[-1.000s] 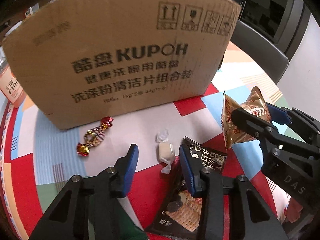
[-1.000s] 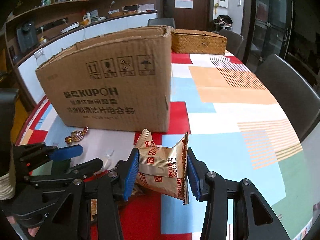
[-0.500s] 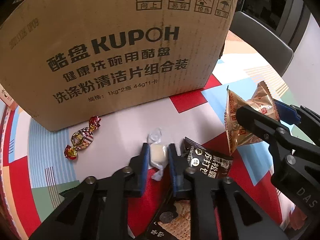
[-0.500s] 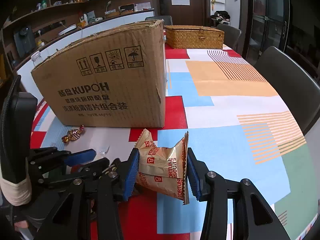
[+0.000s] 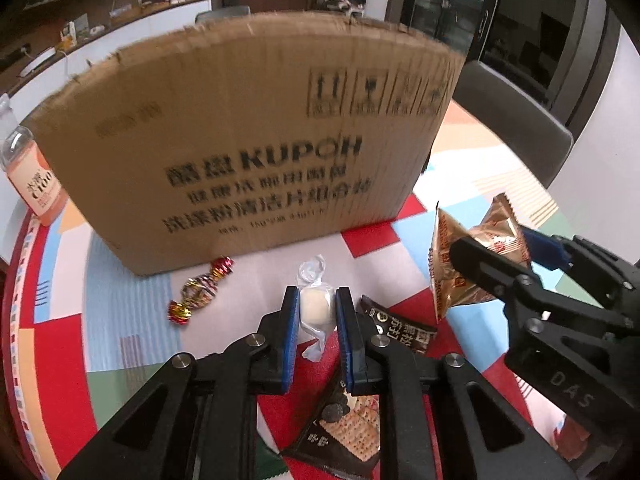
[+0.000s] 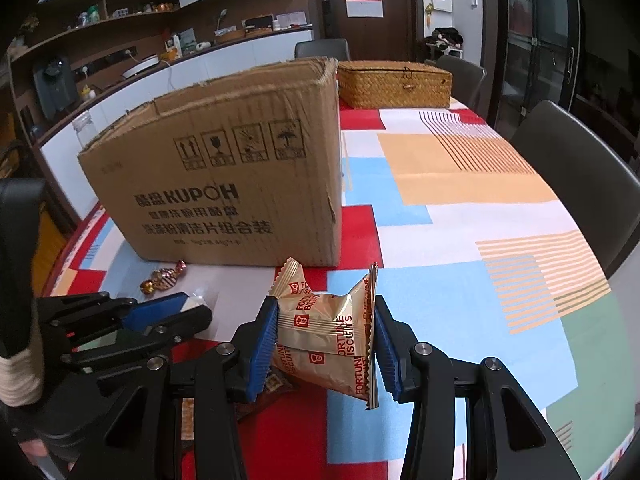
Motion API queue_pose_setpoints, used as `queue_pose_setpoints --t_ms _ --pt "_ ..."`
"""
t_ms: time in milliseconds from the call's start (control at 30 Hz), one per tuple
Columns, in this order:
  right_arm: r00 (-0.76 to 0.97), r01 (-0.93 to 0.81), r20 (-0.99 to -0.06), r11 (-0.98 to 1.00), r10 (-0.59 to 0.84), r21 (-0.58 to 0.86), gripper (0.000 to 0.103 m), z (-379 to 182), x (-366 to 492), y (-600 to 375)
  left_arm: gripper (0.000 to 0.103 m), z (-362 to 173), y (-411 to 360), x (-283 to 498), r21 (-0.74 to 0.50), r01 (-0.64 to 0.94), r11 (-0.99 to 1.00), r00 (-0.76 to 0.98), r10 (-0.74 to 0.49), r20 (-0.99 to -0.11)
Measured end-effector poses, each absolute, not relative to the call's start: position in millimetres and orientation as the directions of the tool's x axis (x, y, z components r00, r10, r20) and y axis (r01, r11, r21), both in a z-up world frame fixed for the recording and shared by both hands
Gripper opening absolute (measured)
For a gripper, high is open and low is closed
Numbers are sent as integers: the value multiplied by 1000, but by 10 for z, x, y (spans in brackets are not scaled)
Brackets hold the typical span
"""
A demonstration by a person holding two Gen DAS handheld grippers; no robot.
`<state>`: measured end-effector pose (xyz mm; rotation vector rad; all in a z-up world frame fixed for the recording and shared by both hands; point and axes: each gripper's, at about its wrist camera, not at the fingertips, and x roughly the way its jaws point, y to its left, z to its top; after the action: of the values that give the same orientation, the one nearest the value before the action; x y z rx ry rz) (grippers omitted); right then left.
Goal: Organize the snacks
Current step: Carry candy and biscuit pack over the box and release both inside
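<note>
Left wrist view: the left hand-held gripper [image 5: 317, 307] angles down at the desk [image 5: 128, 320], its blue pads clamped on a white wrapped candy [image 5: 316, 308] raised just off the surface. At right, the right hand-held gripper [image 6: 325, 334] is closed partway on a gold fortune biscuit packet [image 6: 326, 334]. A red-gold foil candy [image 5: 200, 290] lies near the foot of the cardboard box [image 5: 256, 148]; a dark cracker packet [image 5: 356, 412] lies under the left fingers. Beyond the box the patchwork cloth runs open to a wicker basket [image 6: 394, 84] and dark chairs; shelves line the far wall
</note>
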<state>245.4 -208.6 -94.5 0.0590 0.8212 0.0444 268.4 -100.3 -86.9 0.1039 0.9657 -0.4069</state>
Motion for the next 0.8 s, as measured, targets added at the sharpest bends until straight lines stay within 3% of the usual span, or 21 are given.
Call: queue_pose_setpoints --t_ms 800 --pt "836 -99 -538 994 105 40 46 38 2510 -1778 19 403 -465 2545 -69 354 933 741 -324 -588"
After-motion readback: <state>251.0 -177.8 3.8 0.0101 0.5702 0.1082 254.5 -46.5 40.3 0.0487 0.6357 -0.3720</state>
